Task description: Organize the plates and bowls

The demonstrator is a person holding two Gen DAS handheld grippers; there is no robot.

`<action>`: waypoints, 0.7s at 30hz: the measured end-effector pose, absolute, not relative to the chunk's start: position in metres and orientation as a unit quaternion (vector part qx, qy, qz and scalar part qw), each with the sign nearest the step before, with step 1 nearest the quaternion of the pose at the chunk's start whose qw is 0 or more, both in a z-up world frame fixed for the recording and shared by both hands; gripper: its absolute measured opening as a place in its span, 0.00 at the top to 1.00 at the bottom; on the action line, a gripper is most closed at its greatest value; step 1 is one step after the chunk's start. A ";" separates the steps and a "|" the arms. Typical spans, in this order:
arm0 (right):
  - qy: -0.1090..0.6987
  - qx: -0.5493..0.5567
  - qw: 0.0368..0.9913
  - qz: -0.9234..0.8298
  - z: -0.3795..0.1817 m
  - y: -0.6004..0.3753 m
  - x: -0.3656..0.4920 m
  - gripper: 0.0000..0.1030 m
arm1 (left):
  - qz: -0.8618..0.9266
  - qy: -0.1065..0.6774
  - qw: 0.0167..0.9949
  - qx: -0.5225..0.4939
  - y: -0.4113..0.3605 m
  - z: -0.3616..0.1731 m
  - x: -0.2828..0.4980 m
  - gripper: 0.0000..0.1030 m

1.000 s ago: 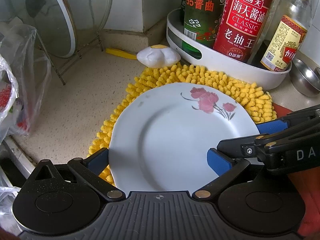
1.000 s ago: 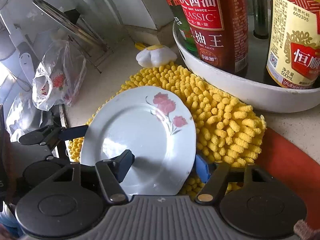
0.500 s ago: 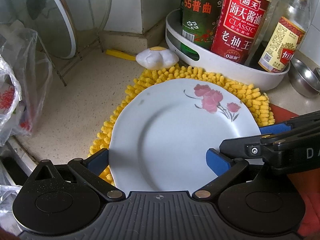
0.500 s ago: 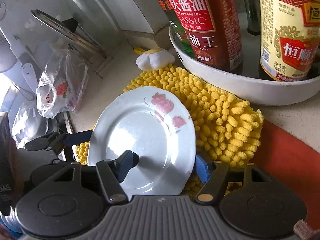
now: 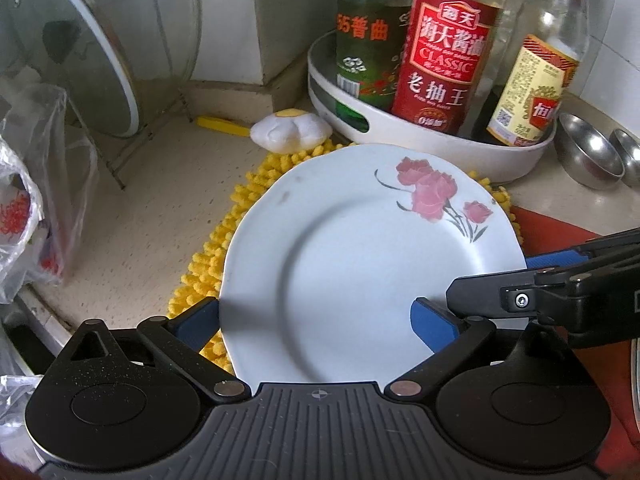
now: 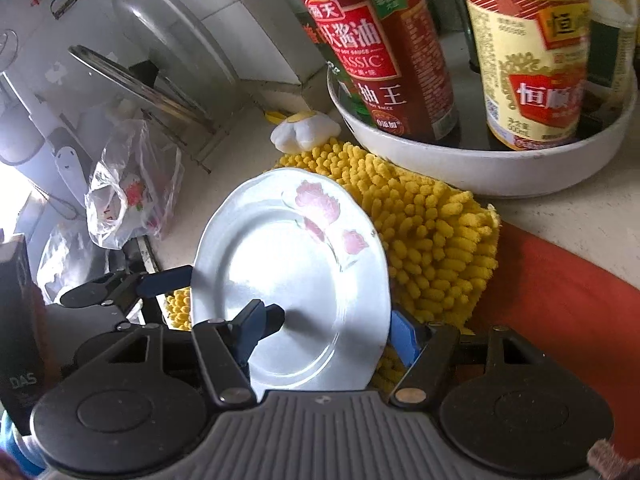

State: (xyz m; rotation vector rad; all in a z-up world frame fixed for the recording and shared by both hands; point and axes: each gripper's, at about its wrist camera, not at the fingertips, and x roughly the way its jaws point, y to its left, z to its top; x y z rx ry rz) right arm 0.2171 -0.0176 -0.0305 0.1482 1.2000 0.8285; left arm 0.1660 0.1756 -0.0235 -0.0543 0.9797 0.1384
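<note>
A white plate (image 5: 360, 272) with pink flowers hangs tilted above a yellow chenille mat (image 5: 224, 248). My left gripper (image 5: 316, 322) grips its near rim, one blue pad under the plate and the other on its top face. From the right, my right gripper (image 5: 496, 276) reaches in and clamps the opposite rim. In the right wrist view the plate (image 6: 288, 280) stands slanted between that gripper's (image 6: 332, 324) fingers, the left pad on the face and the right pad behind the edge. The left gripper's fingers (image 6: 164, 280) show at the plate's far side.
A white tray (image 5: 440, 148) with several sauce bottles stands just behind the mat. Two steel bowls (image 5: 588, 156) sit at the right. A glass lid (image 5: 80, 60) leans in a rack at the left, with plastic bags (image 5: 24, 208) below. A red cloth (image 6: 560, 300) lies to the right.
The plate has risen off the mat and tipped steeper, its right side lifted. My right gripper moved up and rolled with it; the left one stayed nearly still.
</note>
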 end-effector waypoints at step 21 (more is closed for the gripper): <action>0.530 0.113 0.768 0.342 -0.018 -0.076 0.200 0.39 | 0.025 0.454 0.890 0.023 0.121 -0.010 0.164 0.02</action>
